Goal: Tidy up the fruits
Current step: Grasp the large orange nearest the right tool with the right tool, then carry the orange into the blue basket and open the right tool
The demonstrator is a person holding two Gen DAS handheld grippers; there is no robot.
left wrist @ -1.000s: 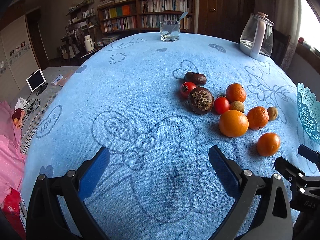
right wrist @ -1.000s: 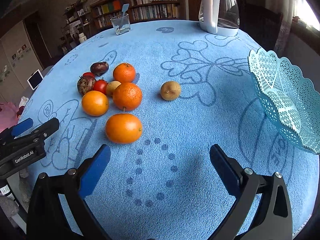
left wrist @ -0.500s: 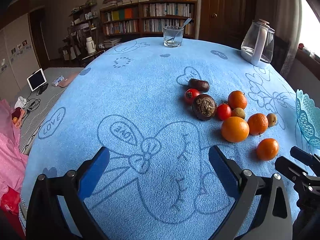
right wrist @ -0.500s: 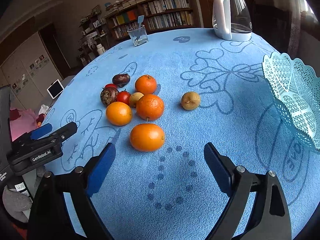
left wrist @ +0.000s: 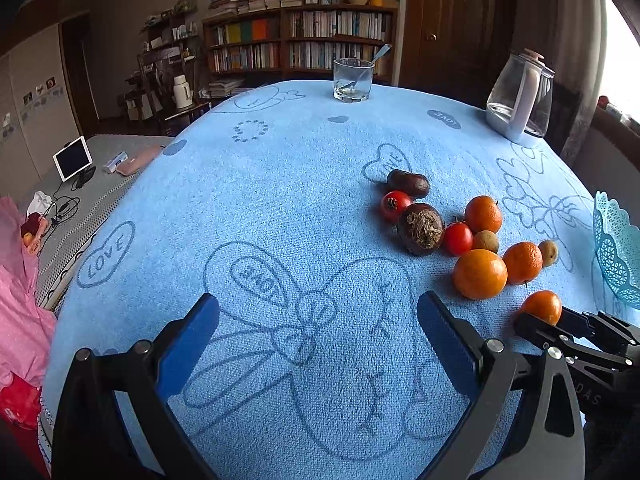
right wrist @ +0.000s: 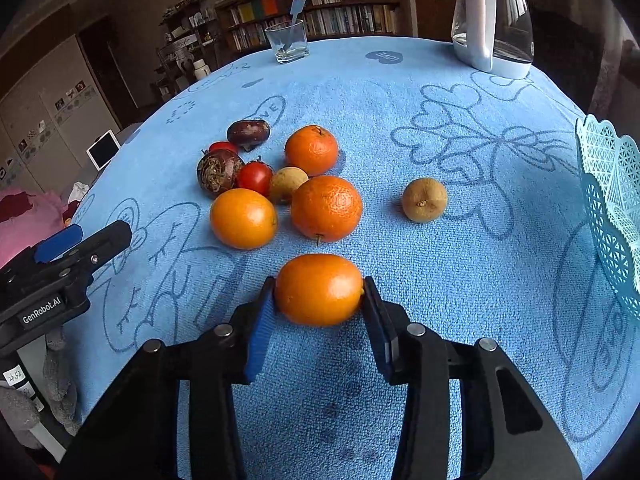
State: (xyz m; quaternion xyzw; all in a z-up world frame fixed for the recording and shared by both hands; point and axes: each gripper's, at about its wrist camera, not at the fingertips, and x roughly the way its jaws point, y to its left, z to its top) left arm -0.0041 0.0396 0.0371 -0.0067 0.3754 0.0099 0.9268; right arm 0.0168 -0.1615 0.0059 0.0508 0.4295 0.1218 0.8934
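My right gripper (right wrist: 319, 290) is shut on the nearest orange (right wrist: 319, 289), which rests on the blue cloth; the same orange shows in the left wrist view (left wrist: 541, 306). Behind it lie three more oranges (right wrist: 326, 208), two red tomatoes (right wrist: 255, 177), two dark purple fruits (right wrist: 218, 170) and two small brown fruits, one apart at the right (right wrist: 424, 199). The turquoise lattice basket (right wrist: 612, 200) stands at the right edge. My left gripper (left wrist: 318, 330) is open and empty over bare cloth, left of the fruit.
A glass with a spoon (left wrist: 353, 79) and a glass kettle (left wrist: 520, 100) stand at the table's far side. Bookshelves fill the back wall. A tablet (left wrist: 73, 157) and pink cloth (left wrist: 20, 308) lie beyond the table's left edge.
My right gripper moved forward and closed on the nearest orange. My left gripper stayed open and drew back a little.
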